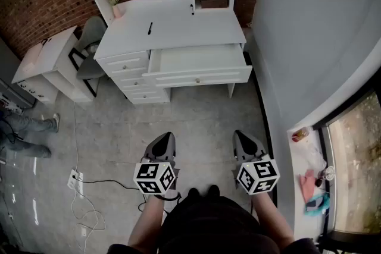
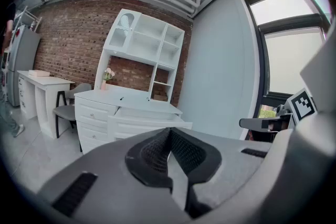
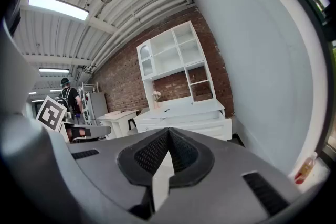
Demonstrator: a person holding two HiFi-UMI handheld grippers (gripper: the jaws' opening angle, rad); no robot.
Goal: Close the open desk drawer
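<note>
A white desk (image 1: 172, 27) stands against the brick wall, with its wide top drawer (image 1: 199, 66) pulled out toward me and showing an empty inside. The drawer front has a small knob (image 1: 197, 81). My left gripper (image 1: 163, 144) and right gripper (image 1: 246, 142) hover side by side over the floor, well short of the drawer. Both are shut with nothing between the jaws. The left gripper view shows the desk (image 2: 126, 113) ahead, past the closed tips. In the right gripper view the desk (image 3: 181, 115) lies straight ahead too.
A stack of closed drawers (image 1: 128, 77) sits left of the open one. A chair (image 1: 89, 47) and a second white table (image 1: 41, 62) stand further left. A grey wall (image 1: 309, 38) runs along the right. A cable (image 1: 89, 193) lies on the floor. Someone's legs (image 1: 27, 128) show at the left edge.
</note>
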